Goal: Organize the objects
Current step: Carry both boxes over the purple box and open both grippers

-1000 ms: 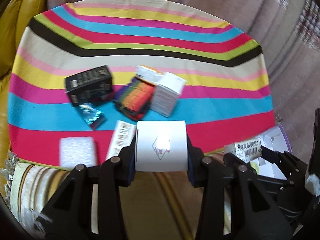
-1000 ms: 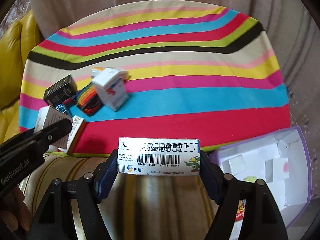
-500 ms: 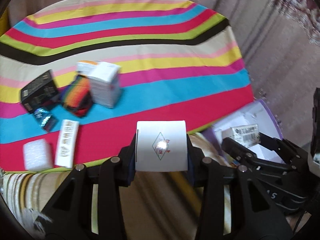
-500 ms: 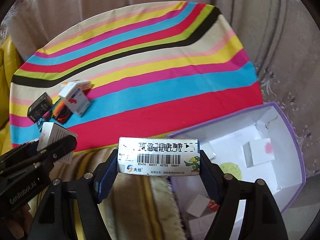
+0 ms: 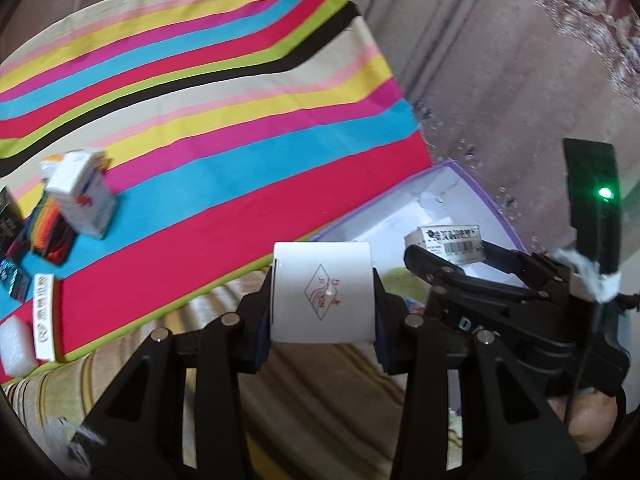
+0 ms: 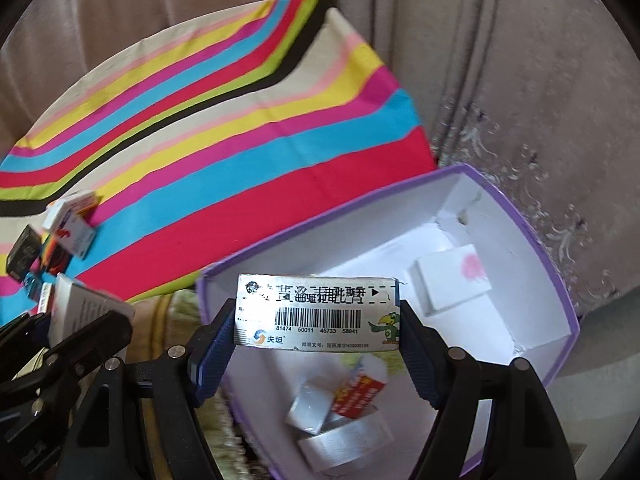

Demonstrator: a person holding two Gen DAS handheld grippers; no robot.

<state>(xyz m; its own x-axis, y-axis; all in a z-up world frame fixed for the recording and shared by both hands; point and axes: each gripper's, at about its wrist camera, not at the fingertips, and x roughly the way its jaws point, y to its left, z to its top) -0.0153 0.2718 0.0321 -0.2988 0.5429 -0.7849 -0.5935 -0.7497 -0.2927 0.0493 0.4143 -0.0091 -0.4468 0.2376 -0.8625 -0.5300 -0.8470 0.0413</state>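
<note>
Striped cloth (image 5: 248, 168) carries five or six small things near its left edge; we hold a white carton (image 5: 322, 292) in the left gripper (image 5: 323, 322) and a barcoded carton (image 6: 318, 312) in the right gripper (image 6: 316, 344) over the purple-rimmed box (image 6: 560, 280), already holding several packets.

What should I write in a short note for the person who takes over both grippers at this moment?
Left gripper: shut on the white box, beside the bin.
Right gripper: shut on the barcode box, above the purple bin.
Done: several small boxes already lie in the bin.
Left: release both held boxes into the bin, then fetch the boxes on the striped cloth, among them the white carton.
</note>
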